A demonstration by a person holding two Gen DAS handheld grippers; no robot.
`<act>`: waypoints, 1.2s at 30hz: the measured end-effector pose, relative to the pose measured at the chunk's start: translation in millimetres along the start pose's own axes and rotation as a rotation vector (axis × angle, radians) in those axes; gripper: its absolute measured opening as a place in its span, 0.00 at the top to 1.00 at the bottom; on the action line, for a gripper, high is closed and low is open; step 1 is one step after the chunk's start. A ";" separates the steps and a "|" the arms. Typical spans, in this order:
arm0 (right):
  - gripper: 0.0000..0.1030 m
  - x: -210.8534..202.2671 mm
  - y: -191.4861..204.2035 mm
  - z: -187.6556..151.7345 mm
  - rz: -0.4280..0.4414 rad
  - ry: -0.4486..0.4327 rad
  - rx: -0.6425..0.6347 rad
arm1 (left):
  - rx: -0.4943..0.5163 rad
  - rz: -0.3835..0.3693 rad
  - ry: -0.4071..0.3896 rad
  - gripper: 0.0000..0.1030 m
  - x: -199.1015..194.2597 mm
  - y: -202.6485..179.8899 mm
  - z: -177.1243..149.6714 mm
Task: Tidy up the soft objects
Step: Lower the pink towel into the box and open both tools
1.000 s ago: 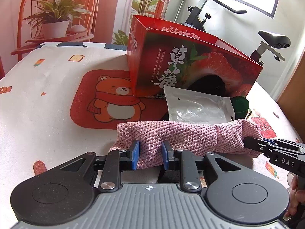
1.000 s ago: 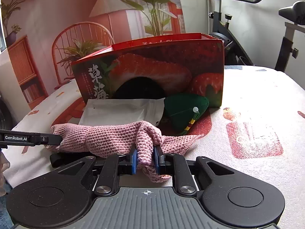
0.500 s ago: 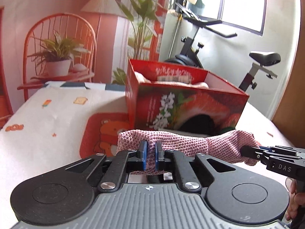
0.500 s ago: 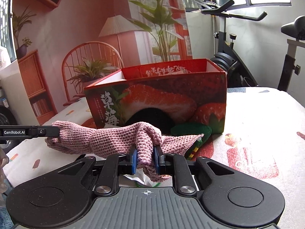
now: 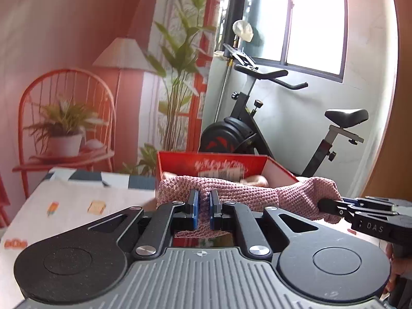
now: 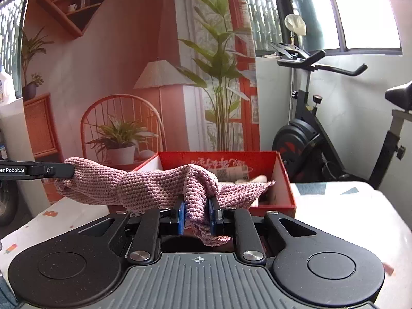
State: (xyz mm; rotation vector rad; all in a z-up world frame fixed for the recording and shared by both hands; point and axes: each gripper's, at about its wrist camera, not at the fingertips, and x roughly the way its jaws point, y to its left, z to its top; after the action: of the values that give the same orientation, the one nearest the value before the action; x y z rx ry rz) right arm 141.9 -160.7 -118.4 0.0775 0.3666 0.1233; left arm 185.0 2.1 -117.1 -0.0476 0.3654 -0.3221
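Note:
A pink knitted cloth (image 5: 244,193) hangs stretched between both grippers, lifted to about the rim of the red strawberry box (image 5: 213,163). My left gripper (image 5: 204,206) is shut on the cloth's left end, blue pads pinching a fold. My right gripper (image 6: 197,212) is shut on the other end of the pink cloth (image 6: 144,188), with a bunched tail drooping below its pads. Each gripper shows in the other's view: the right one (image 5: 332,207) at the right edge, the left one (image 6: 64,171) at the left edge. The open red box (image 6: 283,177) holds a pale soft item inside.
The white patterned tablecloth (image 5: 64,206) lies below. Behind the table are an exercise bike (image 5: 257,134) and a wall mural showing a chair, plant and lamp. A hand (image 5: 396,267) shows at the right edge of the left wrist view.
The left gripper closed on the cloth's left end. Both grippers then rose together, lifting the cloth off the table to box-rim height; the plastic bag and green item dropped out of view.

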 end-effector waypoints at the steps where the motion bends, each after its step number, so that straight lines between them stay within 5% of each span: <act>1: 0.84 5.5 -3.7 9.0 -0.006 -0.001 -0.006 | 0.000 -0.005 0.002 0.91 7.1 -2.0 7.3; 10: 0.85 84.6 -36.3 62.9 -0.048 0.139 -0.023 | -0.011 -0.052 0.151 0.91 80.5 4.6 33.3; 16: 0.85 135.5 -48.9 51.4 -0.009 0.358 0.031 | -0.033 -0.109 0.310 0.91 122.1 9.8 20.6; 25: 0.85 172.8 -57.2 28.8 -0.030 0.533 0.117 | -0.025 -0.125 0.456 0.91 168.5 2.3 2.3; 36: 0.78 193.2 -60.9 21.2 -0.066 0.623 0.154 | -0.001 -0.108 0.482 0.89 184.1 1.0 -1.7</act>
State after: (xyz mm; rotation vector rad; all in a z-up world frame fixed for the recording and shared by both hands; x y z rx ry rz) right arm 334.9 -196.2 -172.8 0.1798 1.0004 0.0505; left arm 347.4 -55.4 -182.1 0.0103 0.8425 -0.4409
